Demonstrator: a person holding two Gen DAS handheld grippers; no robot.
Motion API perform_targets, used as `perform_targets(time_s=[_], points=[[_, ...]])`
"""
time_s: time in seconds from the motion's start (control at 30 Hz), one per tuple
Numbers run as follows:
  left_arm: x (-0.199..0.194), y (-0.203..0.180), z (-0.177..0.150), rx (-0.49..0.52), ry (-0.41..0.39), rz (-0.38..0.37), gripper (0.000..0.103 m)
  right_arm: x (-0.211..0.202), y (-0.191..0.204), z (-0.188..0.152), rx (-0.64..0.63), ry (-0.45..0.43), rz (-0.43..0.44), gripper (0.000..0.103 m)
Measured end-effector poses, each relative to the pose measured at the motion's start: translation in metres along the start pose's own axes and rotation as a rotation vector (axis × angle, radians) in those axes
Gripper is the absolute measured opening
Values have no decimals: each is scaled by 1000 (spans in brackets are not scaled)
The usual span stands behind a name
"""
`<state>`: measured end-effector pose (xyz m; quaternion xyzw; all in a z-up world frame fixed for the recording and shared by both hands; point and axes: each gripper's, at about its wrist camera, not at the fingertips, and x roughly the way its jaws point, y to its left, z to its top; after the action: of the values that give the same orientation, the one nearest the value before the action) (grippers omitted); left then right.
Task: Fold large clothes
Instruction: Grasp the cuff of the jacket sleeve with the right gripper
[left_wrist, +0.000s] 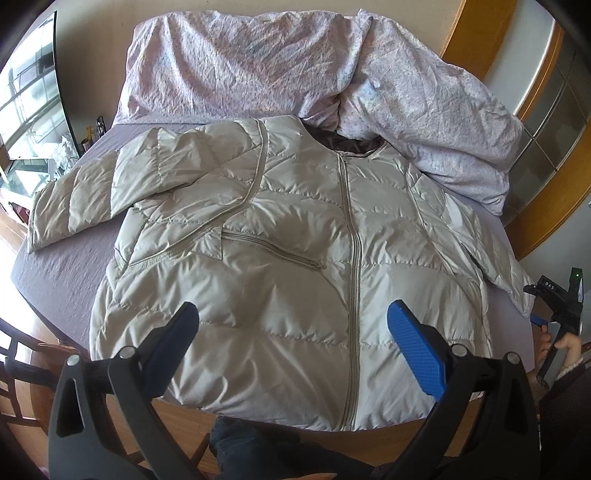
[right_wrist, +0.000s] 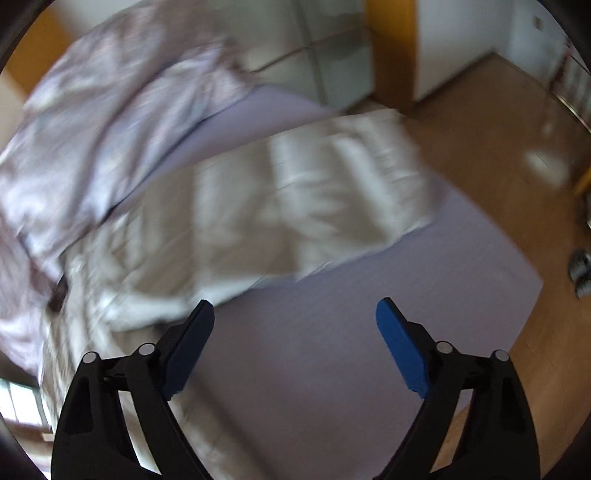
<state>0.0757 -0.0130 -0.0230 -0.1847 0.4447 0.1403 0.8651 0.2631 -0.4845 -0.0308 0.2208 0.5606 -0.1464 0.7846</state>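
Observation:
A pale grey quilted puffer jacket (left_wrist: 295, 240) lies face up on the bed, zip shut, hem toward me. Its left sleeve (left_wrist: 92, 192) is spread out to the left. My left gripper (left_wrist: 291, 314) is open and empty, hovering over the jacket's lower front. In the right wrist view, which is blurred, the jacket's right sleeve (right_wrist: 314, 199) lies stretched across the bed. My right gripper (right_wrist: 295, 317) is open and empty above the bare sheet just short of that sleeve. The right gripper also shows in the left wrist view (left_wrist: 557, 306) at the bed's right edge.
The bed has a lilac sheet (left_wrist: 62, 258). A crumpled floral duvet (left_wrist: 295, 62) is heaped at the head of the bed, touching the jacket's collar. A wooden chair (left_wrist: 18, 369) stands at the near left. Wooden floor (right_wrist: 498, 147) lies beyond the bed's right edge.

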Motion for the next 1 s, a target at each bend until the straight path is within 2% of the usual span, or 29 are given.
perform_targets(time_s=[0.17, 0.37, 0.47, 0.67, 0.83, 0.9, 1.0], points=[[3, -9, 1, -4, 9, 11, 101, 20, -53, 40, 118, -10, -76, 81], [1, -14, 3, -19, 2, 10, 101, 44, -93, 58, 238, 45, -57, 59], [0, -14, 2, -28, 2, 11, 101, 55, -94, 60, 234, 66, -29, 51], [-2, -6, 2, -55, 0, 4, 101, 61, -88, 62, 184, 52, -33, 47], [3, 6, 8, -65, 7, 3, 101, 65, -68, 60, 61, 20, -85, 30], [7, 12, 14, -63, 10, 0, 101, 63, -60, 61, 44, 4, -99, 19], [11, 19, 24, -59, 4, -8, 101, 51, -51, 61, 58, -40, -114, 15]])
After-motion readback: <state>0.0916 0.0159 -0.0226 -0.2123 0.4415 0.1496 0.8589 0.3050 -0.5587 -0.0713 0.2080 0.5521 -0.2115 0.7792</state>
